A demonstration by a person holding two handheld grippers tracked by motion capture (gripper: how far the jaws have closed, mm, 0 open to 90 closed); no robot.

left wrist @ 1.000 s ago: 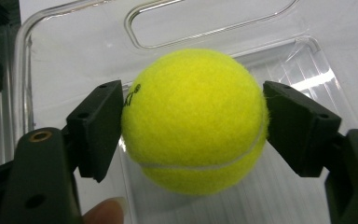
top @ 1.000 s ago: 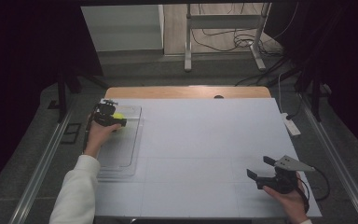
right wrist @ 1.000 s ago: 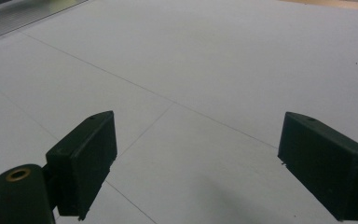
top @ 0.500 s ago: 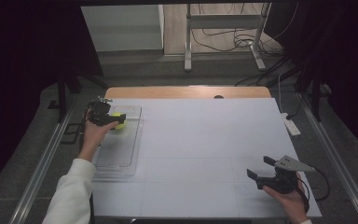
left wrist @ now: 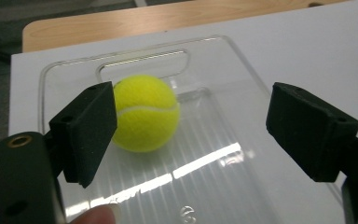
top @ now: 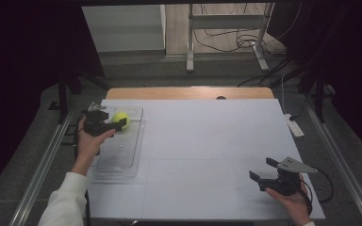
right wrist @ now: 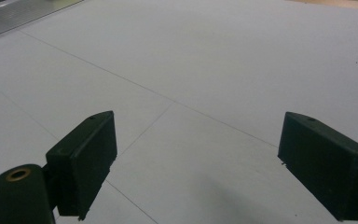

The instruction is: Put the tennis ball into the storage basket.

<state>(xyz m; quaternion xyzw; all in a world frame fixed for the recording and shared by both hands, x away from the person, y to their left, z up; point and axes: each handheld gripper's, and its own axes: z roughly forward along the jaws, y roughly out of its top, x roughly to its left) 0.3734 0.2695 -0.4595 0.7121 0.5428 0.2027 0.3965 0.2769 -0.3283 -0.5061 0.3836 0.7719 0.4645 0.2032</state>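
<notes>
Left gripper (left wrist: 191,135) wide open at the yellow felt tennis ball (left wrist: 145,113), which rests in the clear ribbed plastic tray (left wrist: 242,186).
Ball sits at 10 o'clock on the white table (top: 207,155), nearer one jaw, untouched; likely lined up for a grasp. Right gripper (top: 263,175) idles open at 4 o'clock; nothing obstructs.

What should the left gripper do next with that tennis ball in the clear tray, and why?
Probably shift a little toward its own left and ease forward. The left gripper stands open, but the tennis ball sits off-centre by one jaw in the clear tray, not yet between them.
</notes>
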